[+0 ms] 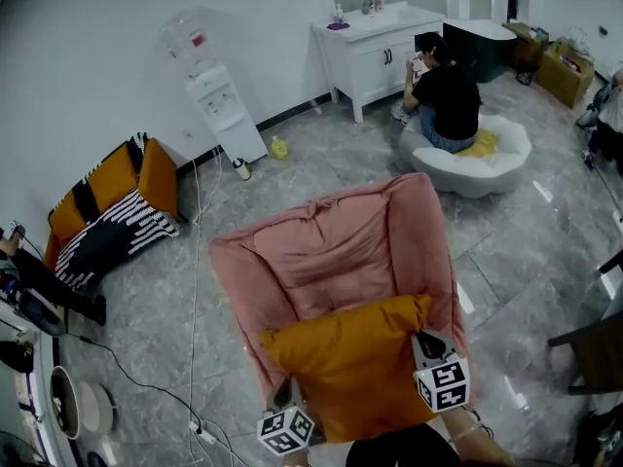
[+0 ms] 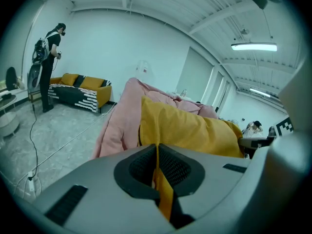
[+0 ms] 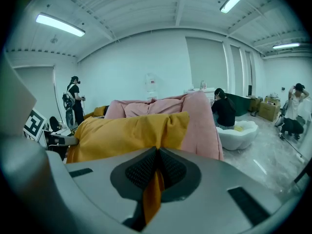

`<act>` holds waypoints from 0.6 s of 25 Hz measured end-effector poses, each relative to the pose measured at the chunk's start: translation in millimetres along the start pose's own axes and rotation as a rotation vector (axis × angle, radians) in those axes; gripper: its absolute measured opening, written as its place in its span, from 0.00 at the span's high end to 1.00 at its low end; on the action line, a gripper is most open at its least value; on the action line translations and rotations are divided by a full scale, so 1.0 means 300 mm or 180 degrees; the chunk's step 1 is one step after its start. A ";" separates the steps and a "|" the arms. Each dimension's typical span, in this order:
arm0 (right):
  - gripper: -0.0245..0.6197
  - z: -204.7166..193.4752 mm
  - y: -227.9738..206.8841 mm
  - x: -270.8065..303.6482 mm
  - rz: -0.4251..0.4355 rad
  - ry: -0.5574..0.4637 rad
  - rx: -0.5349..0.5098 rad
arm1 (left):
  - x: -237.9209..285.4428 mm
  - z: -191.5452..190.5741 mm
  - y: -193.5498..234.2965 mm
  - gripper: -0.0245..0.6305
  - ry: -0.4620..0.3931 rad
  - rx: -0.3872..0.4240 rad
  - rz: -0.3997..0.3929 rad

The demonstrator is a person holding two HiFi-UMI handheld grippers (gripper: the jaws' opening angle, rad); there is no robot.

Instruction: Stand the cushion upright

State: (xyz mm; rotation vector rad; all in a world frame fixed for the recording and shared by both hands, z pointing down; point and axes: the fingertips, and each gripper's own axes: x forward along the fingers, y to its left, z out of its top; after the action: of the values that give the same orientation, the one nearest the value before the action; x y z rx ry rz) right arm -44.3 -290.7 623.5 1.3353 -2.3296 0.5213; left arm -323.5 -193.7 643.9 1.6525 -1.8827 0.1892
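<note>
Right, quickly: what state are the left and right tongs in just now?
The left tongs are closed on an edge of the orange cushion.
The right tongs are closed on the same cushion.

The orange cushion's (image 1: 346, 358) near edge is covered at 6 o'clock by a dark shape (image 1: 399, 448) that is cut by the head view's border. Its near corners are masked by the left gripper (image 1: 284, 392) and the right gripper (image 1: 426, 341). The pink armchair's (image 1: 321, 251) seat is largely concealed beneath it. At 4 o'clock a chair (image 1: 589, 348) is cropped. Items on the white cabinet (image 1: 380, 42) are too small to be identified.
</note>
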 end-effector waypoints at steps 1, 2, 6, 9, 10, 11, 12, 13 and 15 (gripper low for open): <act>0.94 0.015 0.005 -0.019 0.0006 -0.0026 0.0009 | -0.019 0.015 -0.006 0.92 -0.0028 0.0011 0.0001; 0.93 0.031 0.008 -0.038 0.0007 -0.0055 0.0017 | -0.038 0.030 -0.014 0.92 -0.0058 0.0020 0.0003; 0.93 0.091 0.004 -0.090 0.0002 -0.0150 0.0042 | -0.081 0.090 -0.048 0.92 -0.0164 0.0052 -0.0004; 0.93 0.132 -0.002 -0.103 0.0008 -0.0190 0.0049 | -0.098 0.135 -0.068 0.92 -0.0218 0.0084 -0.0010; 0.93 0.144 -0.004 -0.109 0.0013 -0.0201 0.0051 | -0.104 0.147 -0.075 0.92 -0.0235 0.0092 -0.0009; 0.93 0.155 -0.005 -0.116 0.0021 -0.0216 0.0052 | -0.111 0.158 -0.081 0.92 -0.0253 0.0096 -0.0005; 0.93 0.168 -0.005 -0.122 0.0032 -0.0233 0.0050 | -0.117 0.170 -0.087 0.92 -0.0273 0.0097 0.0001; 0.93 0.182 -0.005 -0.129 0.0044 -0.0252 0.0047 | -0.123 0.184 -0.093 0.92 -0.0294 0.0094 0.0008; 0.93 0.214 -0.005 -0.141 0.0064 -0.0283 0.0039 | -0.135 0.214 -0.105 0.92 -0.0336 0.0093 0.0019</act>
State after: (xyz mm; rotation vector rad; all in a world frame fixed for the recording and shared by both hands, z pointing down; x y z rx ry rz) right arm -33.6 -293.2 547.5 1.3684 -2.4171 0.4925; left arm -315.6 -197.1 562.2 1.7065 -1.9718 0.1349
